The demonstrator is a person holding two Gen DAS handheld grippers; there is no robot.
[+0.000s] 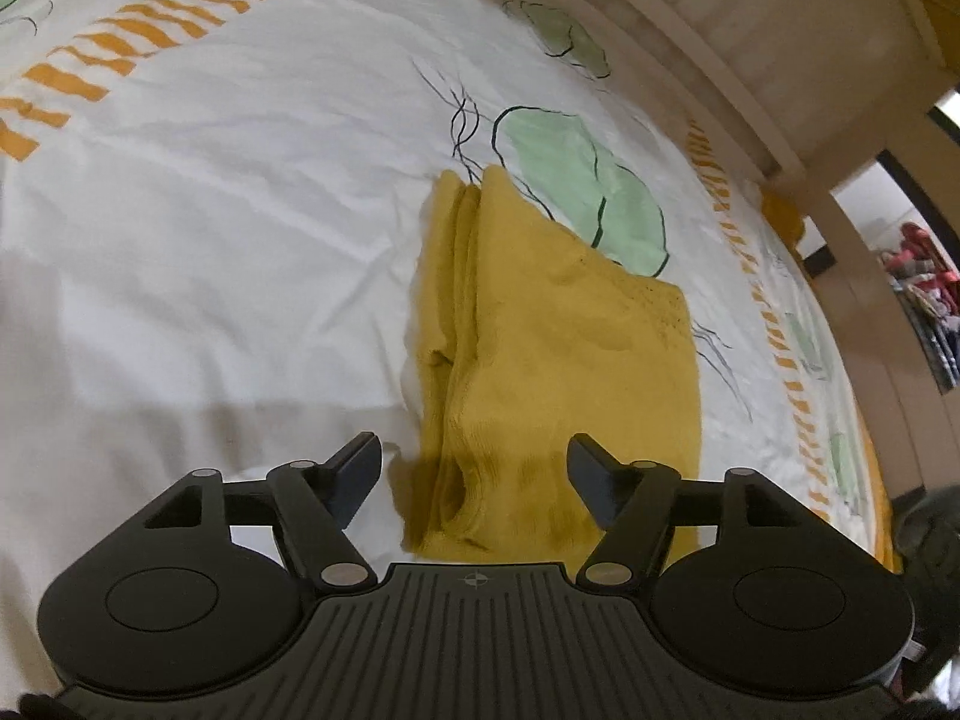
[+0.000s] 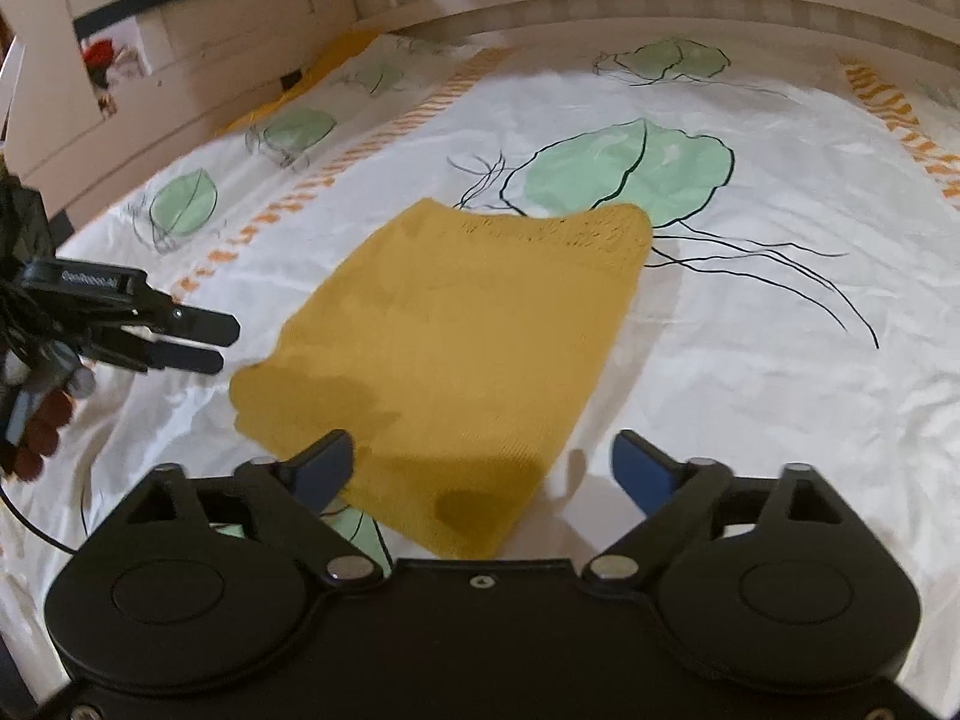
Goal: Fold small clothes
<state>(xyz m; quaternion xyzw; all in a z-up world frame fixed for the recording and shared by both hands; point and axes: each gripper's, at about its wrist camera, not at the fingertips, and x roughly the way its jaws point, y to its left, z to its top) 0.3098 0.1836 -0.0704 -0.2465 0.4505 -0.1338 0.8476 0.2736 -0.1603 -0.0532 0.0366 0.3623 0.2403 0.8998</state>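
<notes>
1. The left gripper (image 1: 474,474) has its jaws spread apart and grips nothing. The near end of the folded mustard-yellow knit garment (image 1: 558,360) lies just below and between its fingertips, with no pad pressing on it.
2. The right gripper (image 2: 480,468) is released too, its jaws at their widest. The garment's near corner sits just ahead of and between its fingers, untouched as far as I can tell.
3. The garment (image 2: 456,348) rests flat on the white leaf-print bedsheet (image 2: 780,360), folded into a rough rectangle.
4. Seen from the left tool, its long axis runs straight away from the fingertips, with the stacked layer edges on the tool's left side.
5. Seen from the right tool, the garment stretches forward and slightly leftward. The left gripper (image 2: 204,342) hovers beside its left edge, close but apart.
6. Judgement: both tools are about equally near. Any further fold would likely start at this near end.
</notes>
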